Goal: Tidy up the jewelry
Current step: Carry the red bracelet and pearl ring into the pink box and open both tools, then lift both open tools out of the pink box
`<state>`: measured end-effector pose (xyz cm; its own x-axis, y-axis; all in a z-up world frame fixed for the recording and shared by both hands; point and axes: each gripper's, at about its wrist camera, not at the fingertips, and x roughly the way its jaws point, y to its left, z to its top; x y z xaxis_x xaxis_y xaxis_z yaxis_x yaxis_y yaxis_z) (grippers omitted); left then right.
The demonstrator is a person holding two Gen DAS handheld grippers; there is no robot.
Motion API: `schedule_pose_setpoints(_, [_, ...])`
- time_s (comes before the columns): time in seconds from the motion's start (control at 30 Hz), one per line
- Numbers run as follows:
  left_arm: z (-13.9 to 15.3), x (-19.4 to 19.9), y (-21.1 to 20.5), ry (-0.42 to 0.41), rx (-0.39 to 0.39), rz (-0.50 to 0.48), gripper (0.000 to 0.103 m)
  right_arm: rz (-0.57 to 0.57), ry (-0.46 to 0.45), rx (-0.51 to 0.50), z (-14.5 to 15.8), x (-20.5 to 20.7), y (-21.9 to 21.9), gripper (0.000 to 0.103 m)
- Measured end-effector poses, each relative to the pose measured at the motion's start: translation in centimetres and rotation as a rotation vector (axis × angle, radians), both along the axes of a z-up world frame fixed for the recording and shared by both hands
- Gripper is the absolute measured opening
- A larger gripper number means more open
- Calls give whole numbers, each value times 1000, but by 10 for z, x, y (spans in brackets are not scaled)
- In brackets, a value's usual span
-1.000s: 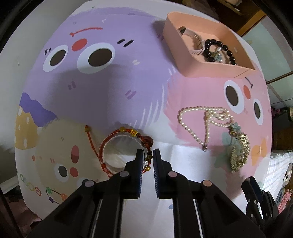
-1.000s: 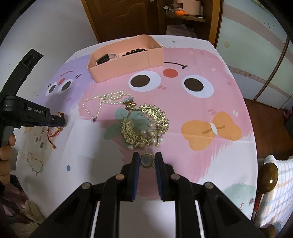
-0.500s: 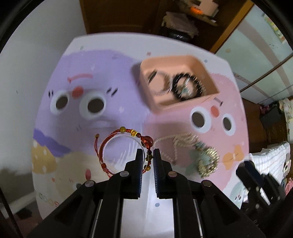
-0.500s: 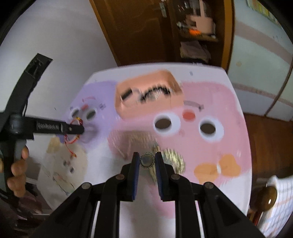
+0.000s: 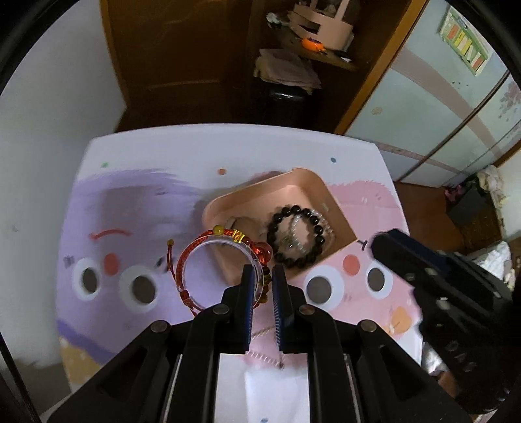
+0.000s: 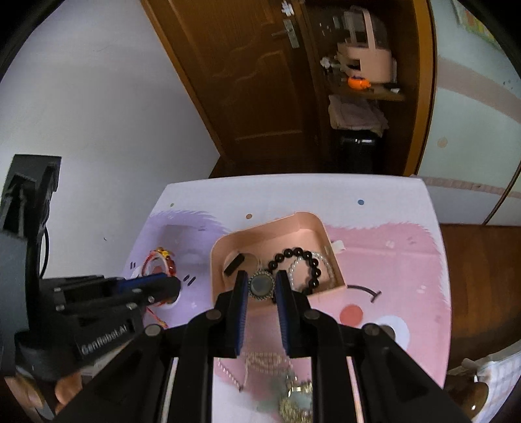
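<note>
My left gripper [image 5: 263, 276] is shut on a red cord bracelet [image 5: 195, 257] with a clear bangle, held above the table just left of the pink tray [image 5: 228, 201]. My right gripper [image 6: 261, 282] is shut on a round brooch [image 6: 260, 286], held over the near edge of the pink tray [image 6: 309, 224]. The tray holds a black bead bracelet [image 5: 294, 237], a pearl bracelet [image 6: 322, 260] and a watch [image 6: 234, 263]. A pearl necklace [image 6: 257, 361] and a gold ornament [image 6: 296, 403] lie on the cloth near me.
The table has a cartoon cloth [image 5: 130, 201] in purple and pink. A white wall is at the left, a brown door [image 6: 254, 81] and a shelf with a pink box [image 5: 325, 22] are behind the table. The right gripper body [image 5: 449, 286] shows at the right.
Both grippers have risen and moved toward the pink tray, each carrying its piece. The brooch now hangs over the tray's near edge and the red bracelet is beside its left wall.
</note>
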<state>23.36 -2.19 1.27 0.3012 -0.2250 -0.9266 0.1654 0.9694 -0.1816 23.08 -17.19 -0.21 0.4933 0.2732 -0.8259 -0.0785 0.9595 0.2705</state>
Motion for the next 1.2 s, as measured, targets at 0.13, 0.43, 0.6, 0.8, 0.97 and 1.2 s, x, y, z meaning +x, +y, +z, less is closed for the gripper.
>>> schedule_pose_setpoints(0.13, [-22, 24, -11, 10, -21, -15, 9, -15, 78, -7, -32, 27, 2, 17])
schedule_pose_setpoints(0.43, [-57, 52, -34, 14, 0, -50, 9, -54, 189, 18, -86, 54, -6, 17])
schedule_pose_setpoints(0.6, [-71, 59, -34, 37, -14, -36, 9, -68, 218, 33, -100, 60, -11, 17])
schedule_pose_setpoints(0.8, [-73, 62, -21, 50, -40, -14, 16, -77, 241, 80, -103, 61, -16, 17])
schedule_pose_setpoints(0.97, [-63, 53, -11, 31, -45, -4, 32, -83, 242, 138, -93, 56, -23, 18])
schedule_pose_setpoints(1.2, [-39, 30, 3, -34, -43, 8, 55, -62, 174, 145, -56, 40, -20, 18])
